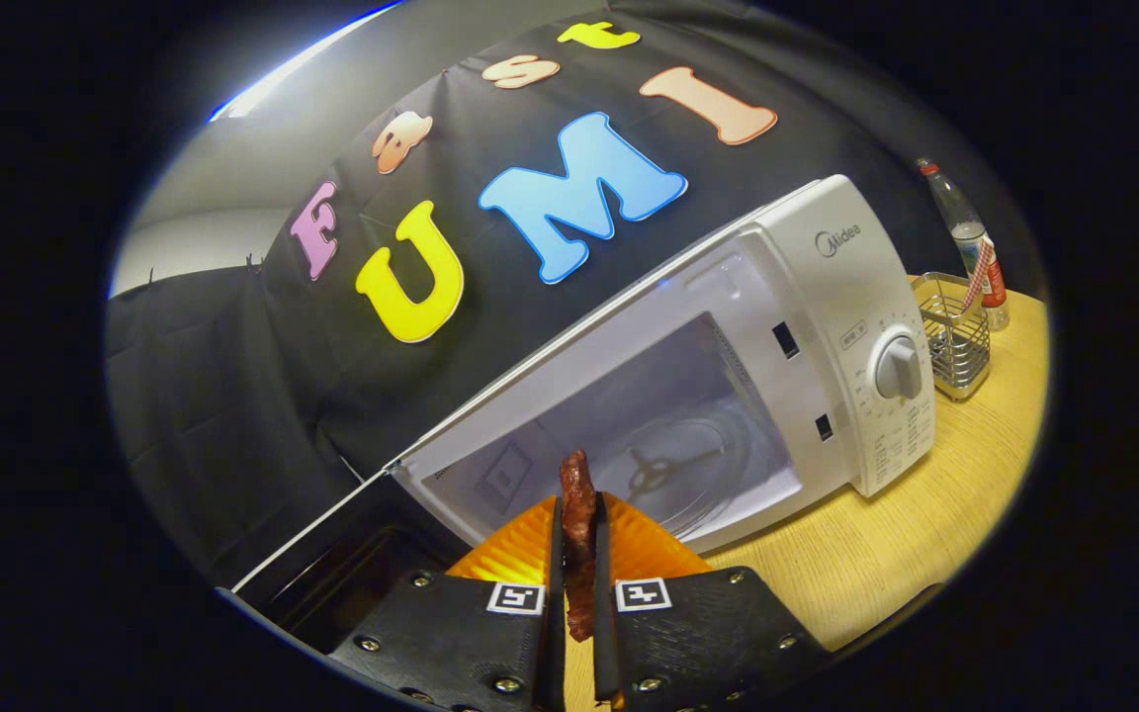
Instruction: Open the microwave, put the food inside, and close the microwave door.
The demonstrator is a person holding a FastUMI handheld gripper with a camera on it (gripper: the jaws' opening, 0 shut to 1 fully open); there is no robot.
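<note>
My jaws [579,554] clenched on a strip of cooked meat [578,514], which stands upright between them, just ahead of the open microwave [827,326]. Its door [332,554] swung wide beside me; the glass turntable [688,465] inside bare. Beyond, a wire basket [955,341] and bottle [970,237] on the wooden surface [925,534].

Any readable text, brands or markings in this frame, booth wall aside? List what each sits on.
"Midea": brand mark at the top of the microwave's control panel.
Small print around the dial and below it: too small to read.
Bottle label: too blurred to read.
Square coded markers on the hand-held gripper, shut on the food: patterns, no words.
</note>
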